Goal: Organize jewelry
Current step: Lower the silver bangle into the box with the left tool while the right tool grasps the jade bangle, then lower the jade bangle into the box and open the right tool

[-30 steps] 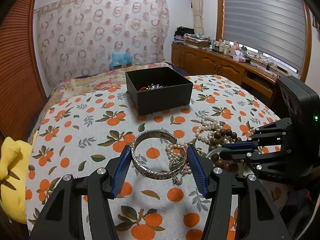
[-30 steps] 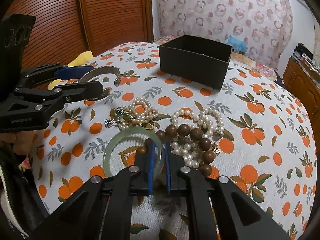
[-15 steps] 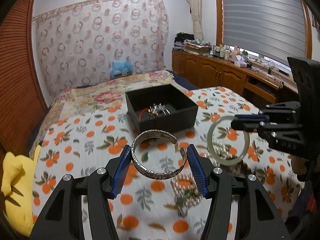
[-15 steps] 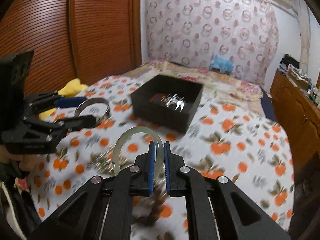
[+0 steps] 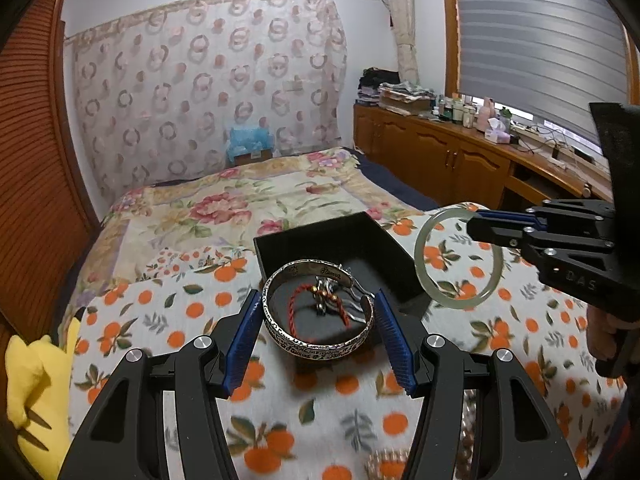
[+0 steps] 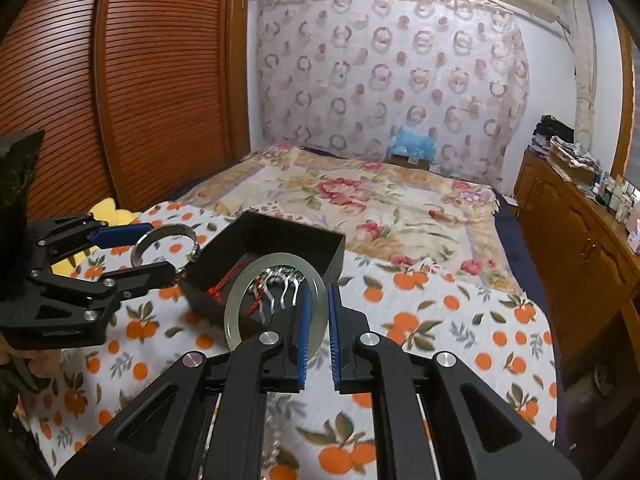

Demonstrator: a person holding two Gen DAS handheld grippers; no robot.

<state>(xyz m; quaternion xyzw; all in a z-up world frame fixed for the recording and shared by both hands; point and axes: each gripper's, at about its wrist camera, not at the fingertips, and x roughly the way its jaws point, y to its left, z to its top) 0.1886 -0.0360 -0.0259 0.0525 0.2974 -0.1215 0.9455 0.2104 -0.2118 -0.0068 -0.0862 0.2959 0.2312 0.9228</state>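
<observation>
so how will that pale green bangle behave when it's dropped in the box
Probably rigid: the bangle keeps a clean circle though the right claw pinches only its rim. It looks glassy, so likely slippery and chip-prone. Being round, it may roll or clatter onto the jewelry in the box.

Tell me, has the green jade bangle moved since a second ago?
Yes. The jade bangle, pinched in the right gripper, has risen off the orange-print cloth and now hangs in front of the black box.

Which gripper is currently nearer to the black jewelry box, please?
Left, narrowly. The left gripper holds the silver cuff at the black box's near edge; the right gripper holds the jade bangle beside it.
</observation>
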